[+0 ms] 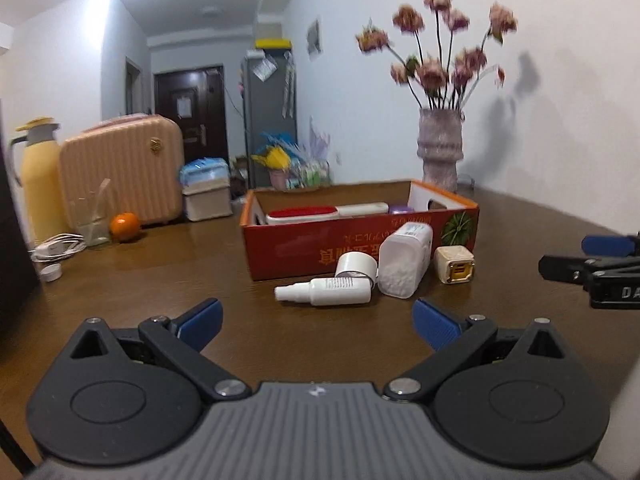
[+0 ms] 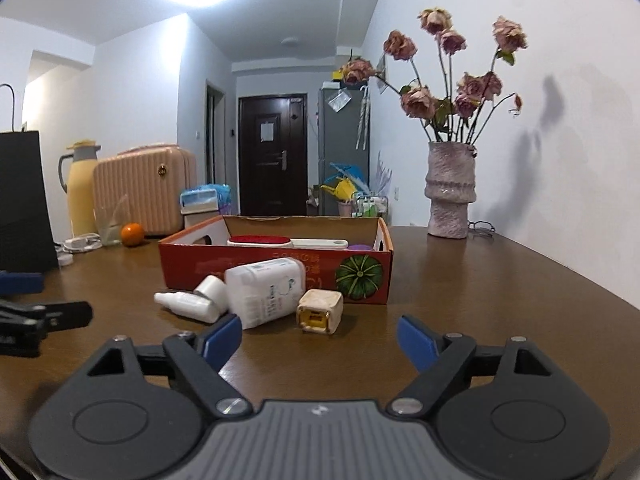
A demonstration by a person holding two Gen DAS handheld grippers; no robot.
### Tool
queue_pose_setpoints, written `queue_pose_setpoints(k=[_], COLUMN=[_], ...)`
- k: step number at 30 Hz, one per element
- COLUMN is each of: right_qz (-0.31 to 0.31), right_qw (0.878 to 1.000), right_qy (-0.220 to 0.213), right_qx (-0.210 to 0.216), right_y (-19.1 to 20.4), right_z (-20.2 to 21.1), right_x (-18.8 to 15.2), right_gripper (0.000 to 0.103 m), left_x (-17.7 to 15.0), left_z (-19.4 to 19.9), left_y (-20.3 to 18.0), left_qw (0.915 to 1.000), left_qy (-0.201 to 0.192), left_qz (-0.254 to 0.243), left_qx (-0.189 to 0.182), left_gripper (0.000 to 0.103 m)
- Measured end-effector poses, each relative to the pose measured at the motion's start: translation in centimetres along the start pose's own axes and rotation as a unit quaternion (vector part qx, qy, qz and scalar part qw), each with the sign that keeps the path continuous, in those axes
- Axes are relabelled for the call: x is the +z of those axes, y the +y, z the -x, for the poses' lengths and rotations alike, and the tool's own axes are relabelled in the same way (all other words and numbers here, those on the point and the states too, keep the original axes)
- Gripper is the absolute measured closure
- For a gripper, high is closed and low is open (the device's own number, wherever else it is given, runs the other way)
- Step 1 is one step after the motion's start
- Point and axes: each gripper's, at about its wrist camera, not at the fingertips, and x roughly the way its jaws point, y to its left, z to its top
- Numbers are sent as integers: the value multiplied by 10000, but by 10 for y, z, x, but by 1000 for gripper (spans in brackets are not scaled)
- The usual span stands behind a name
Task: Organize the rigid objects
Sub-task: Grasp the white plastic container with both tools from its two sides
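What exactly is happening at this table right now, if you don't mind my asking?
A person holds two grippers, both open and empty, facing a red cardboard box on a brown table. The left gripper and right gripper hold nothing. In front of the box lie a white spray bottle, a white jar and a cream charger cube. A red lint brush lies inside.

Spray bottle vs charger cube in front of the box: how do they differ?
The spray bottle is long, round and plain white; the charger cube is squat, boxy and cream with a yellow port face. The spray bottle lies flat on its side, nozzle pointing away from the charger cube, which sits squarely on one face. The spray bottle touches the white cap behind it; the charger cube stands apart. Both sit on the table, outside the red box.
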Motion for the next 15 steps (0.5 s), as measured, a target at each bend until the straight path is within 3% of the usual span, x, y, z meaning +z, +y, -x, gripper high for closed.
queue_pose_setpoints(k=[5,7,9,15], right_qz=[-122,-172,-223,-694], right_qw=[9990,9982,9968,9837], right_qy=[231,253,299,824], right_qx=[374,520,705,1442], right_y=[-19,-23,-29,-38], right_z=[-44,-63,-86,-165], right_x=[26,35,47,69], right_gripper=[20,25,34,52], left_x=[27,36,46,58], left_z=[-51,-67,-87,-123], left_y=[-3,-8,-14,-25], left_qw=[9992,9983,9963,9809], left_qy=[313,399,628,1040], left_qz=[25,133,282,1121], left_qx=[-241,-401,-506,-1204], left_gripper=[6,14,35,59])
